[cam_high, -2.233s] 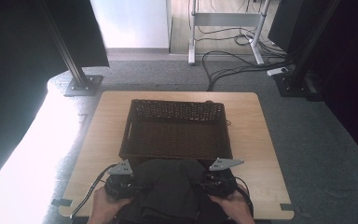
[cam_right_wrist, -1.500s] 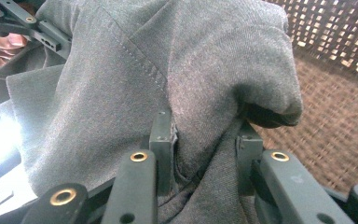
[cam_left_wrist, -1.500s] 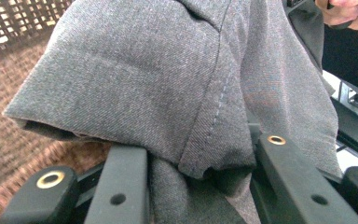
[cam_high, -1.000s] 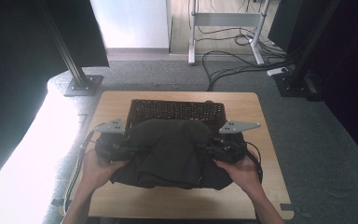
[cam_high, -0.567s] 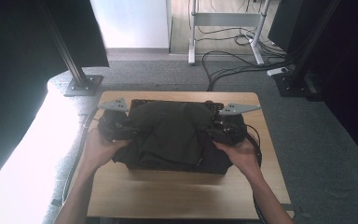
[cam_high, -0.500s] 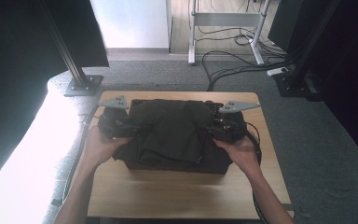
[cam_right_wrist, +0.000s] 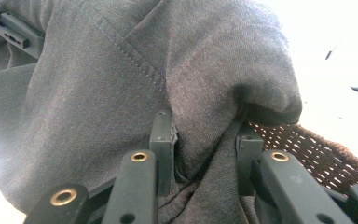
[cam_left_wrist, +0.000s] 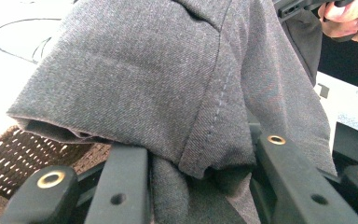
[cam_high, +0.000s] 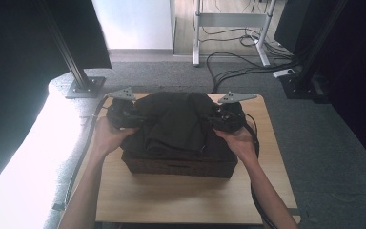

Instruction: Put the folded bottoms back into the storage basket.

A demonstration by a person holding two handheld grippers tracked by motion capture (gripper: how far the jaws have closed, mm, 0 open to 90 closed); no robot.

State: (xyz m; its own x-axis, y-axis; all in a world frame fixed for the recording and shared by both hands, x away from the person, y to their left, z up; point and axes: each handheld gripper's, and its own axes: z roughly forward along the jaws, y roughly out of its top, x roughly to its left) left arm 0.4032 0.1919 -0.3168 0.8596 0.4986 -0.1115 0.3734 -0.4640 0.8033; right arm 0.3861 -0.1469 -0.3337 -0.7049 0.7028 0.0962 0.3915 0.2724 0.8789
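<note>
A folded dark grey garment [cam_high: 174, 121] hangs between the two grippers over a brown wicker basket [cam_high: 178, 167] on the wooden table [cam_high: 181, 198]. My left gripper [cam_high: 132, 117] is shut on the garment's left edge, and its own view has the cloth [cam_left_wrist: 177, 84] bunched between the black jaws. My right gripper [cam_high: 214, 119] is shut on the right edge, where a thick fold [cam_right_wrist: 205, 93] is pinched between its jaws. The basket's woven rim [cam_left_wrist: 23, 149] [cam_right_wrist: 317, 149] lies just under each gripper. The garment hides the inside of the basket.
A black stand base [cam_high: 83, 86] sits on the carpet beyond the table's far left corner. Cables [cam_high: 238, 67] and a metal frame [cam_high: 228, 24] lie behind the table. Bare tabletop runs in front of the basket.
Both hands carried the garment away from the person, from the table's near edge to above the basket. The cloth now drapes over the basket's opening. Both grips stayed closed.
</note>
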